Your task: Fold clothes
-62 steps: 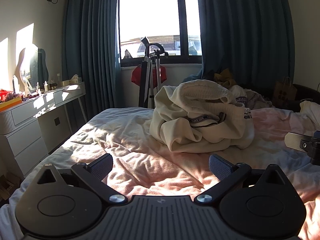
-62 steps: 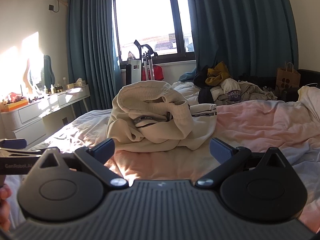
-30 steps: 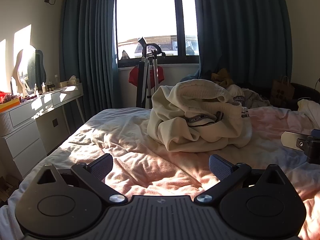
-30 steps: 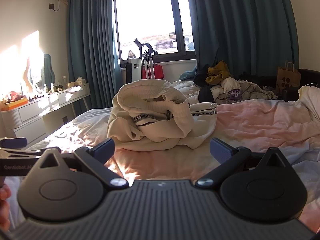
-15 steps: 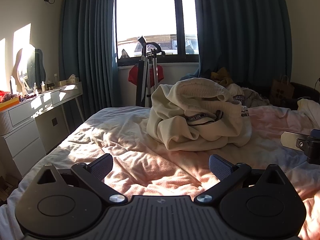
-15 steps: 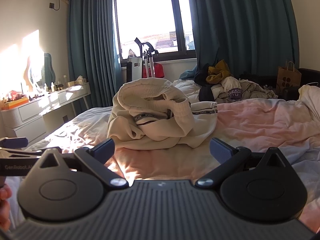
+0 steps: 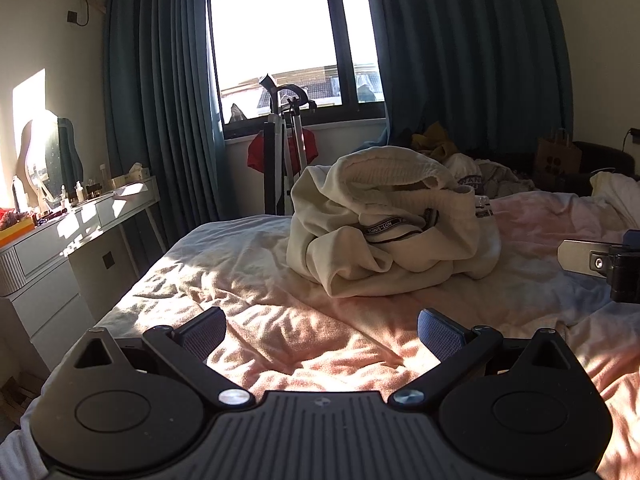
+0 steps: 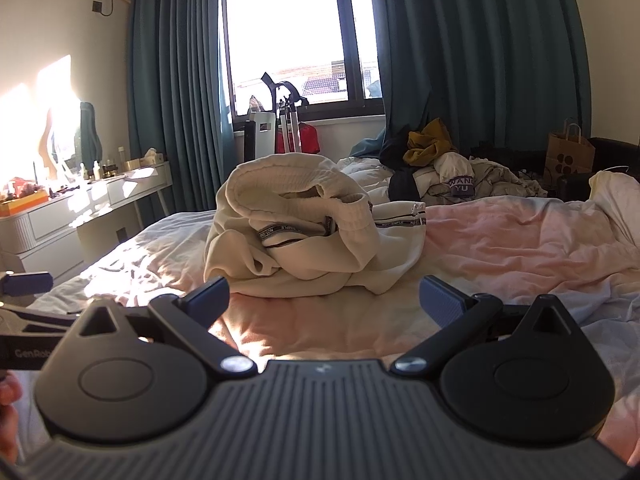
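Observation:
A cream garment (image 7: 392,224) with a dark-lettered trim band lies crumpled in a heap on the pink bed (image 7: 312,332), ahead of both grippers. My left gripper (image 7: 322,330) is open and empty, well short of the heap and low over the sheet. In the right wrist view the same cream garment (image 8: 304,228) sits straight ahead, and my right gripper (image 8: 325,298) is open with nothing between its fingers. A part of the right gripper's body shows at the right edge of the left wrist view.
A pile of other clothes (image 8: 448,176) lies at the bed's far side by the teal curtains. A white dresser (image 7: 52,248) with bottles and a mirror stands to the left. A tripod (image 7: 286,152) and a paper bag (image 8: 570,154) stand near the window.
Both grippers have edged slightly forward and tilted a little; the garment heap sits marginally lower and more to the left in view. Nothing was grasped.

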`<action>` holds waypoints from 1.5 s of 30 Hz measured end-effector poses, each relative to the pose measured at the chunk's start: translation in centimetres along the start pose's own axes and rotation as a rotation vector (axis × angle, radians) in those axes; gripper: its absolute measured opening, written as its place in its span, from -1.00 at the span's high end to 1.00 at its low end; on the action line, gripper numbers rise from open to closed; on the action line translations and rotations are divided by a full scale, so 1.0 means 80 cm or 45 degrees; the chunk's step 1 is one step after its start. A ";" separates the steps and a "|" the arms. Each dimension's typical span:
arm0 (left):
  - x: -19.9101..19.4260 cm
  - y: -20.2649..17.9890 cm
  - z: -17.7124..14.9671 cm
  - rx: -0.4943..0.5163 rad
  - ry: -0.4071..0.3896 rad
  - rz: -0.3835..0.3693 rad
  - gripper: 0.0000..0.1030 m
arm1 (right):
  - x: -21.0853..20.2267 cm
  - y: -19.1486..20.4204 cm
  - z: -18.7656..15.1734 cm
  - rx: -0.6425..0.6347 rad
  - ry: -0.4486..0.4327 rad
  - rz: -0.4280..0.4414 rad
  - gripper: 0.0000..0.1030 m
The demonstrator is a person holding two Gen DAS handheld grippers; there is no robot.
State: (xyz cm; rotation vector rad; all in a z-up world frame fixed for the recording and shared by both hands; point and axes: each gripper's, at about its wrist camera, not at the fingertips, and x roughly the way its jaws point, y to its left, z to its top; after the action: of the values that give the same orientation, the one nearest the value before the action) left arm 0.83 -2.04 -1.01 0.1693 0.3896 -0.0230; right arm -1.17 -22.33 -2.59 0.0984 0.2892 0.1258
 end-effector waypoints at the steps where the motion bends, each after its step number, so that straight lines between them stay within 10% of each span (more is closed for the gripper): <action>1: 0.004 -0.002 0.003 0.007 0.004 -0.009 -1.00 | 0.000 0.000 0.000 -0.002 -0.004 -0.008 -1.00; 28: 0.316 -0.172 0.157 0.566 -0.104 0.105 -0.83 | 0.085 -0.078 -0.025 0.286 0.124 -0.095 -1.00; 34: 0.361 -0.187 0.171 0.509 -0.139 0.064 -0.41 | 0.109 -0.107 -0.044 0.465 0.172 -0.077 -1.00; 39: 0.348 -0.187 0.196 0.407 -0.199 0.018 0.70 | 0.120 -0.107 -0.056 0.465 0.181 -0.072 -1.00; 45: 0.290 -0.177 0.217 0.396 -0.272 -0.064 0.85 | 0.116 -0.101 -0.053 0.442 0.136 -0.041 -1.00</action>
State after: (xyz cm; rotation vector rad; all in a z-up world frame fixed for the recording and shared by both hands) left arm 28.05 -18.70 3.74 0.4603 0.1747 -0.1508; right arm 7.34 -28.72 -10.16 0.4319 0.4170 0.0477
